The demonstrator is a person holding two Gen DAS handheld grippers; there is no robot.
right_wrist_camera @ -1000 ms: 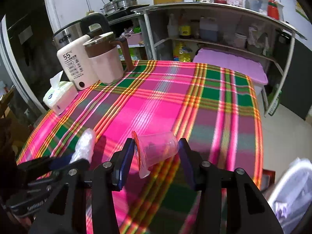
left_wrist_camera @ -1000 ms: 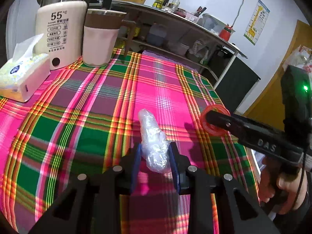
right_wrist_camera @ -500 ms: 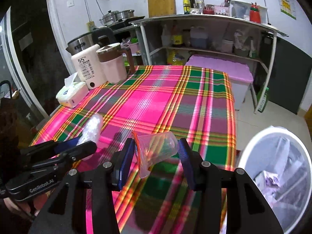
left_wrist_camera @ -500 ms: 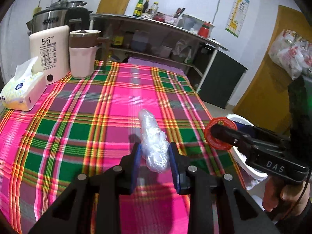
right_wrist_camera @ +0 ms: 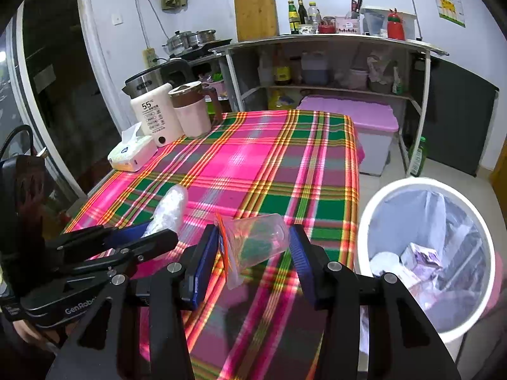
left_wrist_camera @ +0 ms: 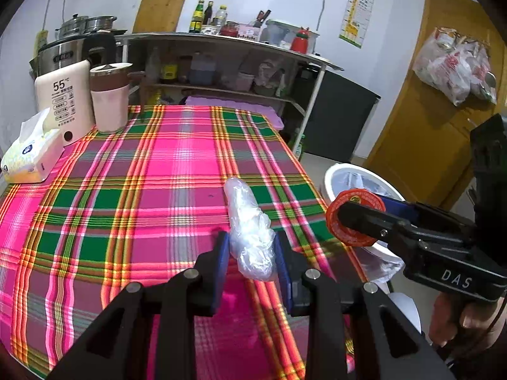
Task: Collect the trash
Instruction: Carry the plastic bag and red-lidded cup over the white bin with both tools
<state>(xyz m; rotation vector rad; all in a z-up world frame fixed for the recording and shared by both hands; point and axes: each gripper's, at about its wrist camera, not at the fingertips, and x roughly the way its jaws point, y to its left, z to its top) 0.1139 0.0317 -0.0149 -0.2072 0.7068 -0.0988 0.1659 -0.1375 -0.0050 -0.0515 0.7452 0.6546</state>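
**Kid:** What are you holding?

**Me:** Two bits of trash. My left gripper (left_wrist_camera: 250, 251) is squeezed onto a crumpled clear plastic wrapper (left_wrist_camera: 248, 231). It pokes up toward twelve o'clock from between my fingers. My right gripper (right_wrist_camera: 253, 258) is squeezed onto a clear plastic cup (right_wrist_camera: 256, 243) lying on its side, its orange rim (right_wrist_camera: 221, 237) at nine o'clock. Both are up in the air above the plaid tablecloth (right_wrist_camera: 272, 164).

**Kid:** So what part are you at?

**Me:** I think the picking up is done and this is the carrying part. Both things need to go in the bin.

**Kid:** Where is it?

**Me:** The white trash bin (right_wrist_camera: 374, 209) stands on the floor just beside the table. From my right camera it sits at four o'clock. From my left camera I see a piece of it (left_wrist_camera: 329, 180) at three o'clock, behind the cup.

**Kid:** Is it empty?

**Me:** No. It has a see-through bag liner (right_wrist_camera: 421, 218), and some crumpled paper and wrappers (right_wrist_camera: 412, 262) lie at the bottom. There is lots of room.

**Kid:** What next?

**Me:** I'd guess I swing the cup over the bin's mouth and let my fingers go wide. The cup is light, so it should drop right in. Then the wrapper does the same. It is floppy and may cling to a pad.

**Kid:** What else is on the table?

**Me:** Far back at eleven o'clock, a tissue box (right_wrist_camera: 133, 155), a white kettle (right_wrist_camera: 153, 110) and a pink jug (right_wrist_camera: 190, 110).
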